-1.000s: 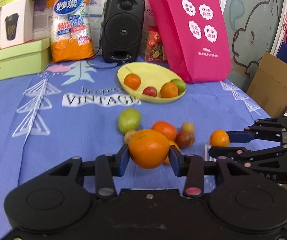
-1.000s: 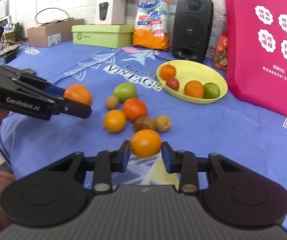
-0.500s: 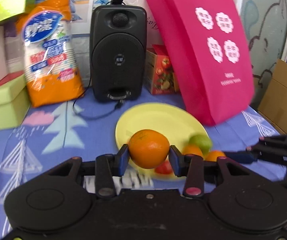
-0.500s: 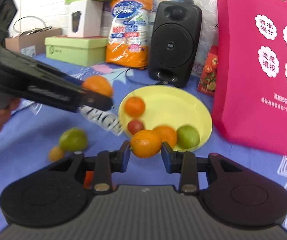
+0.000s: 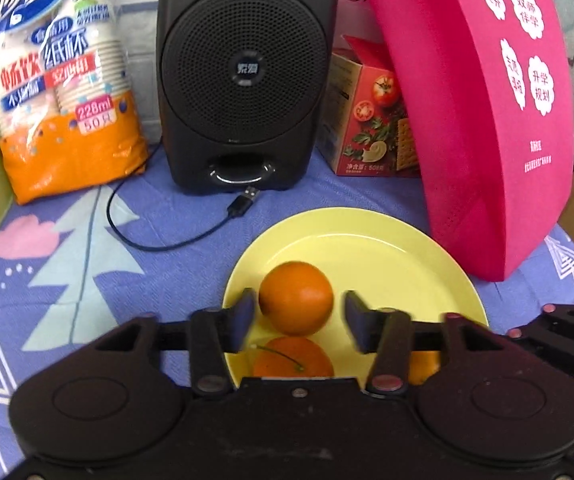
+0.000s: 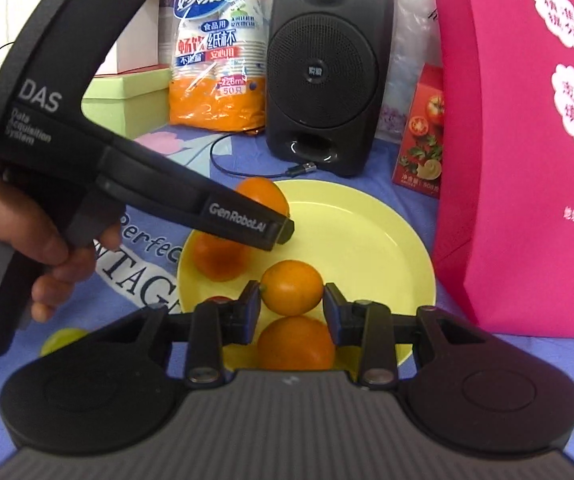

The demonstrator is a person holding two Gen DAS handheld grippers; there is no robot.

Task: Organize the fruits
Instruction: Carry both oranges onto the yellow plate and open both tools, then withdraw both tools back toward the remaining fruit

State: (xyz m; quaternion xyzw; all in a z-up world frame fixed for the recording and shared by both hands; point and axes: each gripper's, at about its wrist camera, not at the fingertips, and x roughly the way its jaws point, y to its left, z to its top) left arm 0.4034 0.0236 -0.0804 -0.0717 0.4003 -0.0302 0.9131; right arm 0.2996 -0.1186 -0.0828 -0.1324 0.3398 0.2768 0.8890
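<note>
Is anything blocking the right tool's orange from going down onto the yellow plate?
Partly. The right tool holds its orange over the yellow plate, but another orange lies right beneath it; bare plate is just beyond.

Black tongs (image 6: 292, 304), white "GenRobot.AI" and "DAS" lettering; bare hand (image 6: 27, 240).

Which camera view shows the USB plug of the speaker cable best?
The left wrist view: the USB plug lies large and unobstructed before the speaker. The right wrist view shows it too, but smaller.
</note>
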